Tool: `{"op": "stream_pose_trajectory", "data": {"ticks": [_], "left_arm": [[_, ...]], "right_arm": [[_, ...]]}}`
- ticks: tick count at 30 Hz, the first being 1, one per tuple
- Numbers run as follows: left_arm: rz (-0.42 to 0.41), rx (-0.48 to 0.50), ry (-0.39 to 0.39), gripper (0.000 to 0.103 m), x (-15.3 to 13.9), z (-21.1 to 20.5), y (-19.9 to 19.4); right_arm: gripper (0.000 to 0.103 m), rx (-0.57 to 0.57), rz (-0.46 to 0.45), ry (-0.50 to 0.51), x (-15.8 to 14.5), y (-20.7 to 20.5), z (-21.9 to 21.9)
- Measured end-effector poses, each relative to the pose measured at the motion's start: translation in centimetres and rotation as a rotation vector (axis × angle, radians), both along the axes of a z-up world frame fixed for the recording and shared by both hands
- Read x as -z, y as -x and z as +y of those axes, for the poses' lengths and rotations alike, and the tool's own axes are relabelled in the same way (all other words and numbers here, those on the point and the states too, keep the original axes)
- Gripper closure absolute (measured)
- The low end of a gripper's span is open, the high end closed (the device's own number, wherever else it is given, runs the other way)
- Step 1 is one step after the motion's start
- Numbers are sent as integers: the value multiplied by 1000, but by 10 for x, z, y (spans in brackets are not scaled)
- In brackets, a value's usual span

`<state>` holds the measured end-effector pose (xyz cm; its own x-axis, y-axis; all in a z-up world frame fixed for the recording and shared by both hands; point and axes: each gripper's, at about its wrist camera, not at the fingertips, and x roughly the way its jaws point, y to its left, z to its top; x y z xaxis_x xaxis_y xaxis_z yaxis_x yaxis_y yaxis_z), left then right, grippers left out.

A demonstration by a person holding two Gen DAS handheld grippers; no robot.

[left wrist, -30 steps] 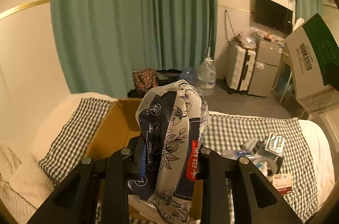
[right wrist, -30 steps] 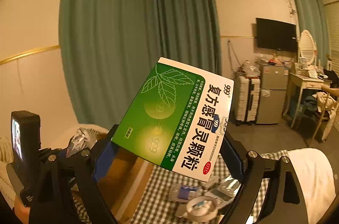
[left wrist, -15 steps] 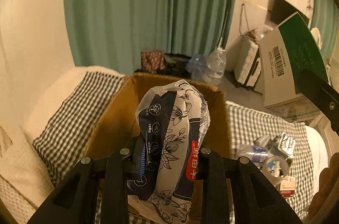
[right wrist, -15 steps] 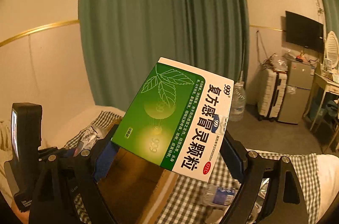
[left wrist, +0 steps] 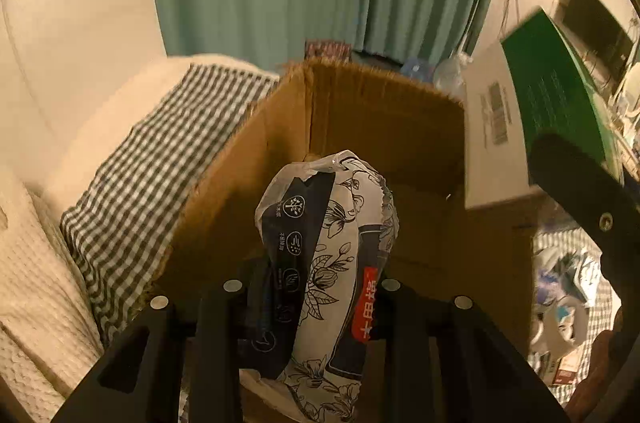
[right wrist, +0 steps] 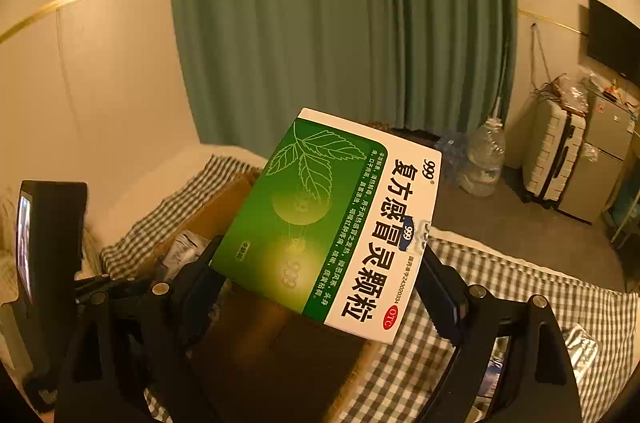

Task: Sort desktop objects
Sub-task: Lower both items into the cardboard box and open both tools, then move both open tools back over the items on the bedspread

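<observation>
A soft pack with a dark floral print (left wrist: 328,243) stands upright between the fingers of my left gripper (left wrist: 316,287), just above the open cardboard box (left wrist: 360,119). The left jaws are opening, but the pack still sits pinched between them. My right gripper (right wrist: 320,275) is shut on a green and white medicine box (right wrist: 332,223), held tilted over the cardboard box (right wrist: 216,219). In the left wrist view the medicine box (left wrist: 532,127) hangs over the carton's right side. The pack (right wrist: 184,251) shows at lower left in the right wrist view.
The carton sits on a checked cloth (left wrist: 152,183) over a bed. Several small loose items (left wrist: 560,295) lie on the cloth to its right. A white knitted blanket (left wrist: 32,303) is at the left. A water bottle (right wrist: 484,159) and suitcase (right wrist: 552,151) stand on the floor beyond.
Both grippers have sunk and tipped downward toward the carton, which now fills more of each view. The medicine box has come in over the carton's right side. Both things are still held.
</observation>
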<state>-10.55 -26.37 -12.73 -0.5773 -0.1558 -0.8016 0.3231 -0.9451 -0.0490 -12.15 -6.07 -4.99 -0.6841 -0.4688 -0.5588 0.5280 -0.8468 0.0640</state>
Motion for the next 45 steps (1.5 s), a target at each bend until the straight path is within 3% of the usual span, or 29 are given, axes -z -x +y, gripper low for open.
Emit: {"op": "stream_pose_trajectory", "data": {"ticks": [6, 10, 13, 19, 21, 24, 27, 33, 39, 42, 45], "left_arm": [[-50, -42, 19, 41, 13, -7, 6], [-64, -53, 32, 37, 15, -6, 7], [-33, -60, 49, 23, 8, -5, 2], [12, -68, 58, 21, -3, -5, -4], [19, -87, 90, 11, -7, -1, -5], [51, -76, 152, 6, -17, 12, -8], [107, -67, 167, 0, -31, 21, -15], [255, -40, 246, 0, -56, 49, -32], [335, 73, 301, 0, -64, 100, -33], [364, 128, 296, 0, -66, 121, -34], [392, 193, 242, 0, -67, 140, -34]], "right_arm": [[14, -59, -61, -82, 23, 13, -29], [12, -44, -17, -108, 29, 10, -33], [6, -30, 28, -112, 26, 8, -35], [1, 10, 82, -87, 4, -1, -27], [0, 37, 115, -84, -8, -7, -20], [0, 89, 177, -74, -25, -16, -4], [0, 165, 211, -73, -37, -22, 20], [0, 261, 254, -83, -63, -36, 70], [0, 282, 353, -134, -80, -60, 121], [0, 327, 392, -161, -85, -70, 146], [0, 372, 383, -152, -89, -74, 171]]}}
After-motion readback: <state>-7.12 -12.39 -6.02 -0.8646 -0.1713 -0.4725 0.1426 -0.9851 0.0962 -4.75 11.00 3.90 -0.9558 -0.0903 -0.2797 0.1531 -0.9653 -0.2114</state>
